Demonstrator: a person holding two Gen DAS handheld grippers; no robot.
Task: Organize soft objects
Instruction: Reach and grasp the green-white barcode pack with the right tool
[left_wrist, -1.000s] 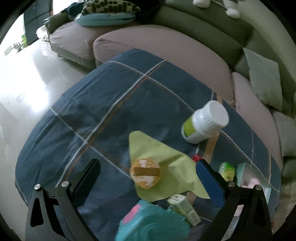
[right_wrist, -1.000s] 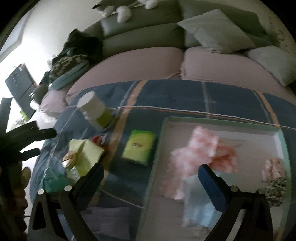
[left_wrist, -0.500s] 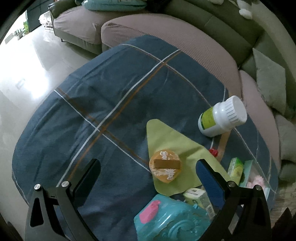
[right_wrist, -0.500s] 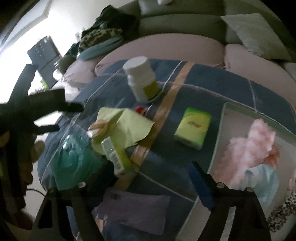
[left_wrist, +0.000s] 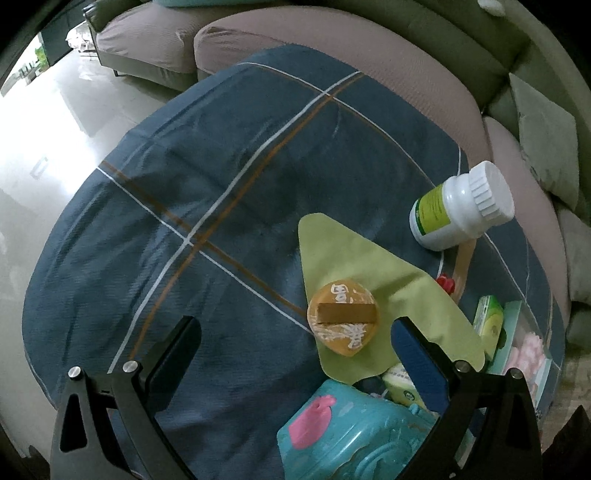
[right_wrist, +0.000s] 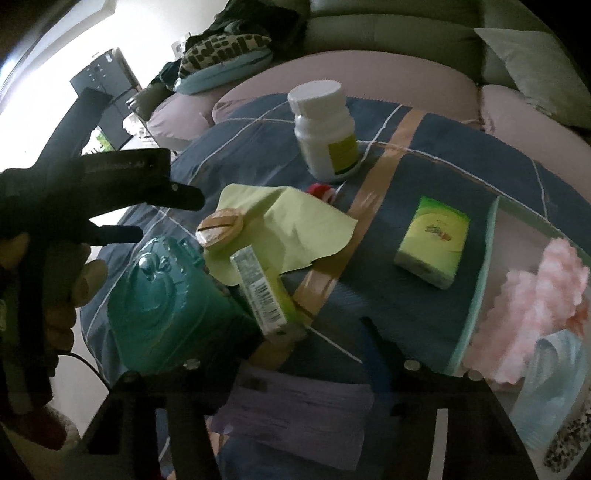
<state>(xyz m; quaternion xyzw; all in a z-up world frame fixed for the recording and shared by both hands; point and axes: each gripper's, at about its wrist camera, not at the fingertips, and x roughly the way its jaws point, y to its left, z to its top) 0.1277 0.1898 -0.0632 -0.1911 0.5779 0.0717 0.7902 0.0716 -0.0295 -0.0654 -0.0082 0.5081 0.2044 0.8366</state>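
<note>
The right claw (right_wrist: 306, 343) has been closing over a purple cloth (right_wrist: 295, 406), pinching nothing. The left claw (left_wrist: 295, 343) is spread wide above the yellow cloth (left_wrist: 369, 273).

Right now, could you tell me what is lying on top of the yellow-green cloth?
A round orange packet rests on the yellow-green cloth; a small green carton overlaps its near edge. What lies beneath the cloth is covered.

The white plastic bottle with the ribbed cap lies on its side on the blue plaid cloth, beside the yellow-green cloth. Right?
Not quite. The white plastic bottle stands upright, cap on top, as the right wrist view shows. It is on the blue plaid cloth, beside the yellow-green cloth.
</note>
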